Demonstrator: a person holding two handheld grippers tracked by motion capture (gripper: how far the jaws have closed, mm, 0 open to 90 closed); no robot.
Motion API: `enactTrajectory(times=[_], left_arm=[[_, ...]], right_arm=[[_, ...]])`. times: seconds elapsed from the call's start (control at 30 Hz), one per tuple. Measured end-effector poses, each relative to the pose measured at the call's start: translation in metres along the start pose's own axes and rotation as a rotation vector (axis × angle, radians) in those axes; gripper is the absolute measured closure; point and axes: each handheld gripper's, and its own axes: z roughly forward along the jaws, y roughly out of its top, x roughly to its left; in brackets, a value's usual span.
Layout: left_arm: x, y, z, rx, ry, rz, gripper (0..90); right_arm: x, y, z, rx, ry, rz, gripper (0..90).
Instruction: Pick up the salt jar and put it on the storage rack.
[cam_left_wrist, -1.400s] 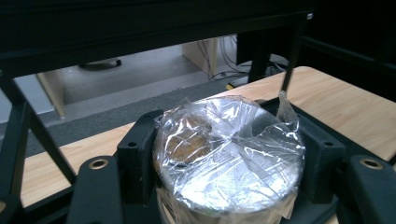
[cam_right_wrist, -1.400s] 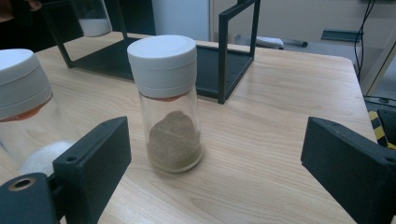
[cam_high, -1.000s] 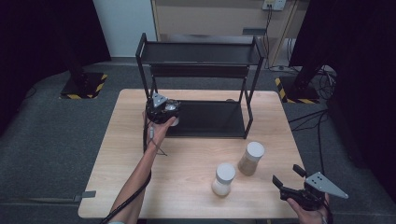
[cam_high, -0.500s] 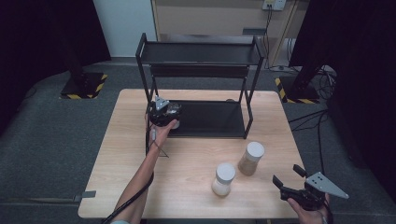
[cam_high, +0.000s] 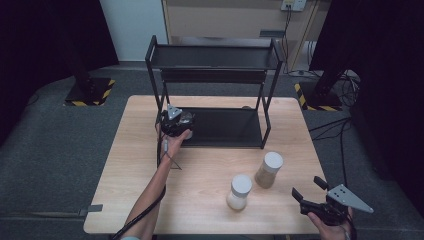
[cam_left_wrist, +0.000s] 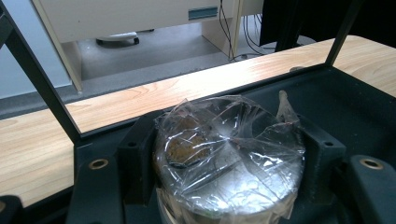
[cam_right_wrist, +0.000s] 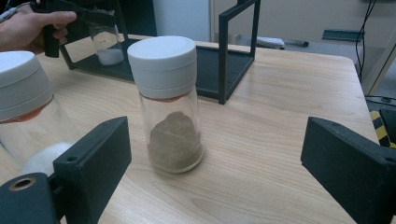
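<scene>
Left fingers (cam_left_wrist: 224, 186) clench a wrapped jar (cam_left_wrist: 229, 158) over the rack (cam_high: 225, 127) shelf, apparently to shelve it. Right fingers (cam_right_wrist: 224, 172) stand released, framing the brown-powder jar (cam_right_wrist: 170, 102) just ahead on the worktop (cam_high: 200, 180).

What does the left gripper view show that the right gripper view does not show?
The left gripper view alone looks down on the film-wrapped top of the jar gripped between the left tongs, above the black rack's lower shelf.

The right gripper view alone gives the open right tongs, the white-capped jar of brown powder standing on the table, and a second white-capped jar with white contents at the left edge.

Both share the rack, the wooden table and the held jar, which in the right gripper view stands far off with white powder inside.
</scene>
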Motion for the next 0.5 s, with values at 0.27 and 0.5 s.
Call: enactTrajectory(times=[0.27,0.5], left_arm=[[-0.001,0.0,0.001,-0.002,0.0,-0.001,33.7],[-0.003,0.015,-0.008,-0.074,-0.018,0.011,22.8]], right_arm=[[0.0,0.0,0.0,0.0,-0.001,0.0,8.5],[0.0,0.0,0.0,-0.001,0.0,-0.001,8.5]])
